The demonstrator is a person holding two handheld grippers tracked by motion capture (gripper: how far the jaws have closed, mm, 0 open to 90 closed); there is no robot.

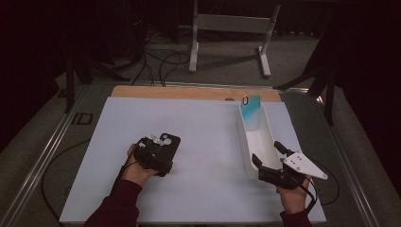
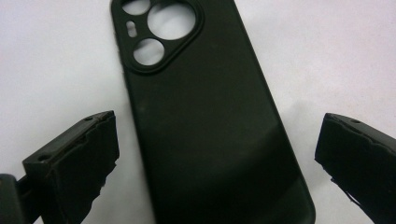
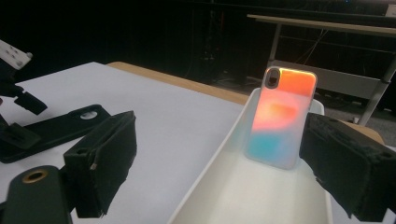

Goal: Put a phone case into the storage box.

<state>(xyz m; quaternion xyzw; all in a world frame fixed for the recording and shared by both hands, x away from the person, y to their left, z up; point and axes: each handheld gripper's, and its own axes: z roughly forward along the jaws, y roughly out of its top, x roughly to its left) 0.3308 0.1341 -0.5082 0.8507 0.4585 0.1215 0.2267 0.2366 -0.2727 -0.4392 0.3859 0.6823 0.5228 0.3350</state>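
Observation:
A black phone case [image 1: 169, 142] [image 2: 210, 130] lies flat, back up, on the white mat [image 1: 208, 123], its camera cut-outs at the far end. My left gripper [image 1: 155, 147] [image 2: 217, 140] hovers low over it, open, one jaw on each long side and neither touching. An iridescent phone case [image 1: 250, 111] [image 3: 280, 116] stands upright, leaning on the far end wall of a long white tray [image 1: 245, 142] [image 3: 261, 196]. My right gripper [image 1: 265, 151] [image 3: 224, 158] is open at the tray's near end, with nothing between its jaws but the tray. In the right gripper view the black case [image 3: 60, 128] and left gripper [image 3: 11, 70] show at left.
The mat covers most of a wooden table [image 1: 189, 91], whose bare strip shows along the far edge. Metal rails run down both sides. Behind the table stand a white frame [image 1: 231, 23] and floor cables [image 1: 161, 61]. Open mat lies between the two grippers.

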